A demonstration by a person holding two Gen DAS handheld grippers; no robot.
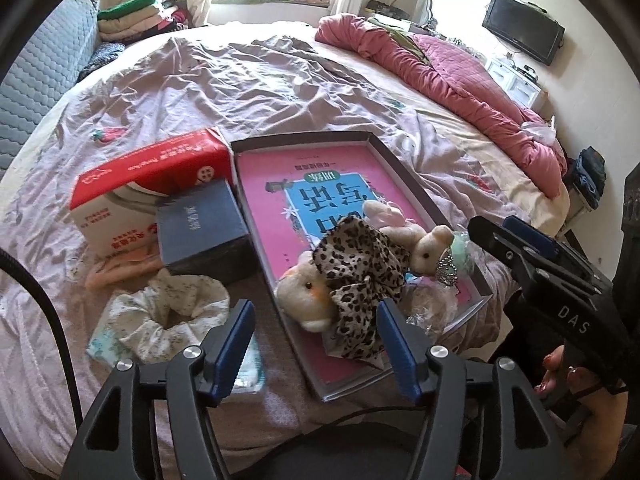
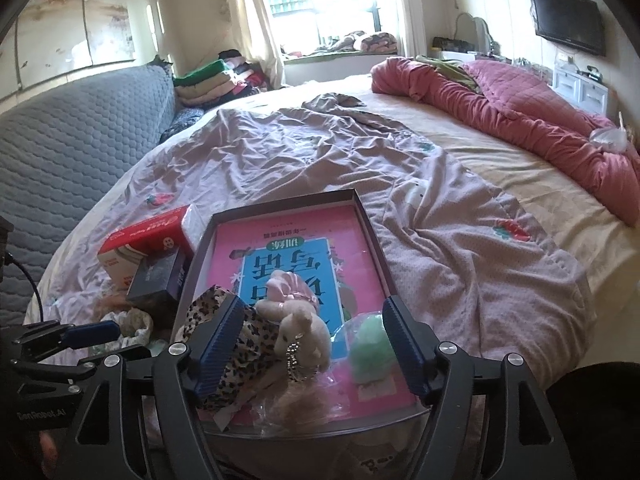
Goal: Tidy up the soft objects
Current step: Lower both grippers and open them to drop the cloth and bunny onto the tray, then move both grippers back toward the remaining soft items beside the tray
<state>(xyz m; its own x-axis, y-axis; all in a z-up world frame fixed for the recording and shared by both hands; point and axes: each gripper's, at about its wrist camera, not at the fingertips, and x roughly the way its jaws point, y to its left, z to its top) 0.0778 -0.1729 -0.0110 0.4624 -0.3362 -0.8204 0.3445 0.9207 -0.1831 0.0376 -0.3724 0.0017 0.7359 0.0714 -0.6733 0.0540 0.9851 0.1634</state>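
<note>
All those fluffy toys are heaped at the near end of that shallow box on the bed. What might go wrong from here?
1. The leopard-print scrunchie hangs over the near rim of the box, so it may slide out onto the bedsheet.
2. The plush bunnies and scrunchie overlap; closing the open right gripper may snag the wrong piece.
3. The box lies on rumpled bedding; a push could tip it.

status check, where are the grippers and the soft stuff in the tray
Left gripper and right gripper: jaws open, nothing held. Leopard scarf and plush bunnies lie in the tray. White scrunchie outside on the bed. Nothing in the way.
</note>
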